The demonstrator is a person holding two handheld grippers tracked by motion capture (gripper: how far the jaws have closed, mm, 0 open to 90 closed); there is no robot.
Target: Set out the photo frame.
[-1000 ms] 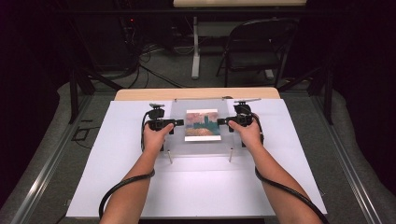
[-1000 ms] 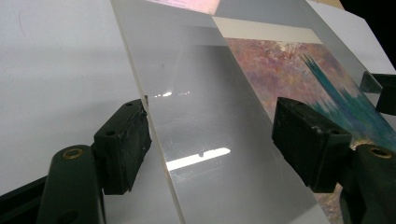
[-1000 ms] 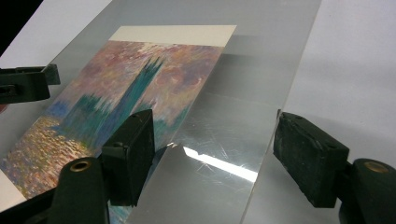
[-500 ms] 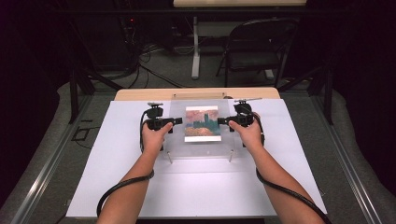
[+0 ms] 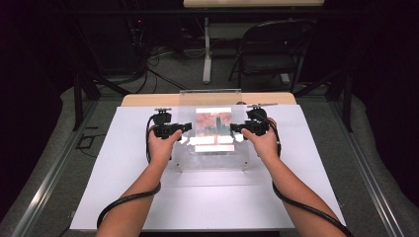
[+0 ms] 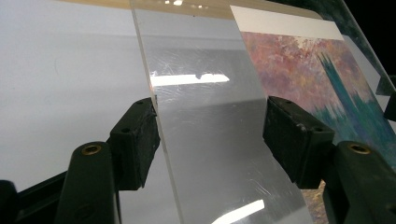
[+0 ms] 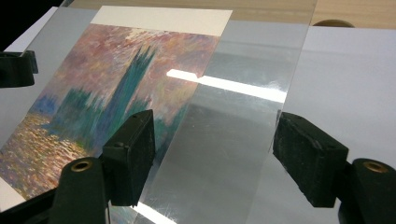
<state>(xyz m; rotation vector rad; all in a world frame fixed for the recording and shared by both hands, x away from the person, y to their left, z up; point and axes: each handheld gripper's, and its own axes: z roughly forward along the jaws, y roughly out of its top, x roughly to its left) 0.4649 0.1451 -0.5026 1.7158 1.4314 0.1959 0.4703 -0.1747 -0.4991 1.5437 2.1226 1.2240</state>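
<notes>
A clear acrylic sheet (image 5: pixel 212 160) lies over a painted print (image 5: pixel 213 123) of a tower under a pink sky. My left gripper (image 5: pixel 187 127) is at the sheet's left edge and my right gripper (image 5: pixel 233 128) at its right edge, each held in a hand. In the left gripper view the jaws (image 6: pixel 212 126) stand wide apart across the sheet's (image 6: pixel 205 93) bare margin. The outer pad meets the edge and the inner pad reaches the print (image 6: pixel 299 70). These jaws have just been closing with the sheet between them. The right gripper (image 7: pixel 212 140) straddles its margin (image 7: pixel 243 107) likewise, beside the print (image 7: pixel 116 79).
The sheet rests on a white board (image 5: pixel 123 173) over a wooden table (image 5: pixel 148 100). Black cables (image 5: pixel 123 202) trail from both grippers along the forearms. A folding chair (image 5: pixel 269 49) and a table leg (image 5: pixel 206 54) stand on the floor beyond.
Both hands have risen a little at the sheet's sides. The sheet's far edge now stands higher in the high view than before, while its near edge stays in place.
</notes>
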